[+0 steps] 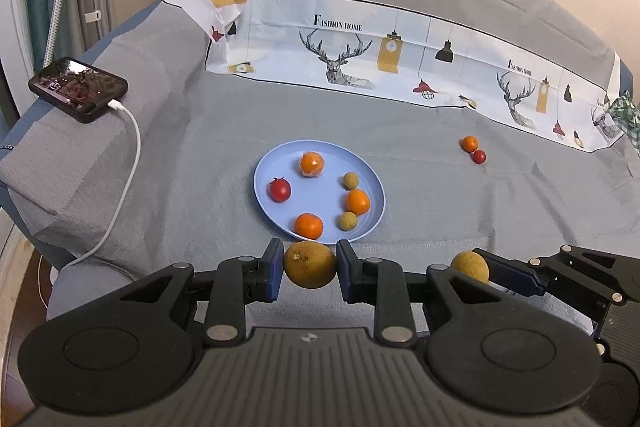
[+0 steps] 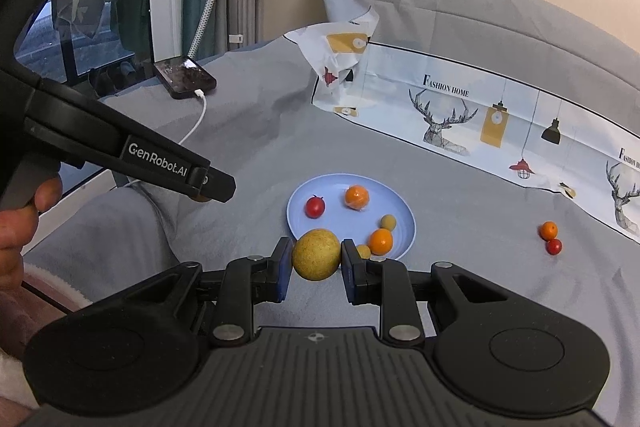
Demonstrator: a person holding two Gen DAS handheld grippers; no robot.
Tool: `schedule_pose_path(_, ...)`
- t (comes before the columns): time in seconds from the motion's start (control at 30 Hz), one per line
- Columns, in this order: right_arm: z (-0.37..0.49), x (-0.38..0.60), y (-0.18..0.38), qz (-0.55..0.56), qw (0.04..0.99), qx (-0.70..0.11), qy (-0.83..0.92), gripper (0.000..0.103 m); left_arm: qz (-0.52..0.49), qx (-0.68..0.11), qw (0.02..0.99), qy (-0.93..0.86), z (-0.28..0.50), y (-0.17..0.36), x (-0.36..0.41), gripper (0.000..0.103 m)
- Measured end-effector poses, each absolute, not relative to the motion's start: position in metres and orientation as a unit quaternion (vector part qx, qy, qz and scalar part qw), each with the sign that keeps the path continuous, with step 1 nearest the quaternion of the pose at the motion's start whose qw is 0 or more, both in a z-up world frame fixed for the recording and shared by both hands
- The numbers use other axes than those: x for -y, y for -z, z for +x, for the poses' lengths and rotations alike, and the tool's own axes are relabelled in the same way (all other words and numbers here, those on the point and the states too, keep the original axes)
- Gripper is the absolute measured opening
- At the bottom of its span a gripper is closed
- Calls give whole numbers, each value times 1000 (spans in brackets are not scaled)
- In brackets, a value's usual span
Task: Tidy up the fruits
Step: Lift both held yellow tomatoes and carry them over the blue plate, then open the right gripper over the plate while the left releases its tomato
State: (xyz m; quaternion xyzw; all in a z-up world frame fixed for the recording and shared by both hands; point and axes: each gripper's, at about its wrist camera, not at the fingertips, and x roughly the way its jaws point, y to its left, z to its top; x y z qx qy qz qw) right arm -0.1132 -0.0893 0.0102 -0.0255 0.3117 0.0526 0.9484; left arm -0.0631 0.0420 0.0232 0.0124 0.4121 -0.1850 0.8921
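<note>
We see a grey-covered sofa (image 1: 440, 163) bearing a blue plate (image 1: 280, 163), a loose tangerine (image 1: 469, 143), a cherry tomato (image 1: 479, 157) and a printed cloth (image 1: 400, 39).

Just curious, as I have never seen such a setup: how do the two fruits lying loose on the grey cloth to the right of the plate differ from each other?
The orange fruit is bigger and orange; the red fruit is smaller and deep red, like a cherry tomato. The orange fruit lies farther from the cameras, the red fruit nearer. Both are round, sit close together on the grey cloth, and are outside the blue plate.
</note>
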Motion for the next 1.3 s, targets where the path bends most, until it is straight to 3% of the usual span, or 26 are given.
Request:
schedule_pose_path(0.67, -96, 97, 2, -16, 943, -330, -46, 27, 8, -428, 888, 171, -34, -13, -41, 31)
schedule_pose_path(1.3, 17, 137, 58, 21, 925, -378, -24, 27, 37, -483, 859, 166, 101, 49, 11, 31)
